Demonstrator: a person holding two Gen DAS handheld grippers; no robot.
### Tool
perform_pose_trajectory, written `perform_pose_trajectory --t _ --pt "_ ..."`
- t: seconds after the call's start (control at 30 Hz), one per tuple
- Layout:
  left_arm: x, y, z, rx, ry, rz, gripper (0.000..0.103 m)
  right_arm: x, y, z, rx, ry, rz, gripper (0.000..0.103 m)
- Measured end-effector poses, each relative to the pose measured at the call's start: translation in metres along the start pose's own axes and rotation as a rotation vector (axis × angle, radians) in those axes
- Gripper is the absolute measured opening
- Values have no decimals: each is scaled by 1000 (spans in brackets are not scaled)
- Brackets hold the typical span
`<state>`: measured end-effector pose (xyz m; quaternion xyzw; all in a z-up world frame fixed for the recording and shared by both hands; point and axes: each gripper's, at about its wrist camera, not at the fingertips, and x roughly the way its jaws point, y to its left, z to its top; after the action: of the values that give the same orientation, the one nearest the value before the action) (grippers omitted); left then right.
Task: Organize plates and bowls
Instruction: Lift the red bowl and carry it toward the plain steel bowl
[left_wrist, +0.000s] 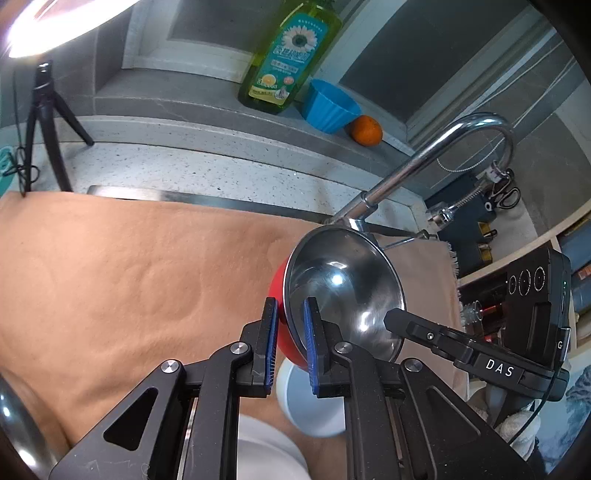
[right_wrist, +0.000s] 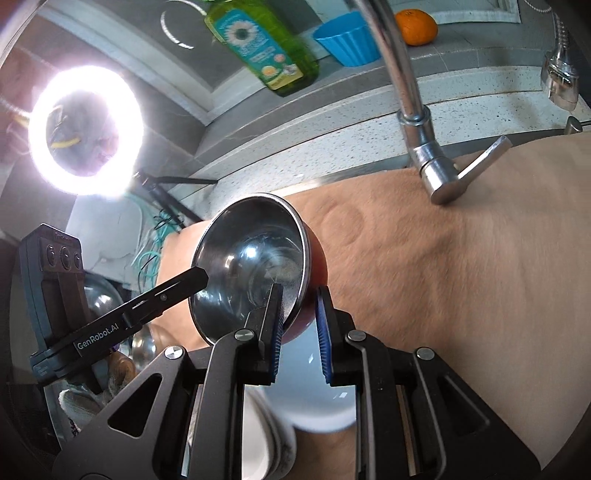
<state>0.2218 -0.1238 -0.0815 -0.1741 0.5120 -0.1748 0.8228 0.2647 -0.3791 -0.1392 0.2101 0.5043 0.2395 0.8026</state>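
Observation:
A bowl, steel inside and red outside, hangs tilted above the orange cloth. My left gripper is shut on its rim, one pad inside and one on the red wall. In the right wrist view the same bowl has my right gripper shut on the opposite part of its rim. Each view shows the other gripper's finger reaching into the bowl. Below the grippers lie a white bowl and a white plate, both partly hidden.
A chrome faucet arches behind the cloth. On the ledge stand a green soap bottle, a blue cup and an orange. A black tripod and a ring light are at the left. Another steel bowl shows at the corner.

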Motion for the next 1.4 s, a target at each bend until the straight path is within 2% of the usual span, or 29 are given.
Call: perform_pose_trajectory --t 0.23,0.5,0.9,1.1,1.4 --pt "-40 16 -27 -15 -30 -8 12 -12 37 -32 -37 1 21 17" --pt "-82 43 -51 -40 -63 8 12 -4 78 -63 -80 29 48 17" --pt "-128 92 -81 -110 -112 44 12 26 139 -89 -159 100 92 17" --pt "-149 120 -92 -153 -143 72 12 42 170 -101 -242 115 142 17" --pt "-172 162 -105 -217 -172 128 12 79 218 -116 -335 172 140 17"
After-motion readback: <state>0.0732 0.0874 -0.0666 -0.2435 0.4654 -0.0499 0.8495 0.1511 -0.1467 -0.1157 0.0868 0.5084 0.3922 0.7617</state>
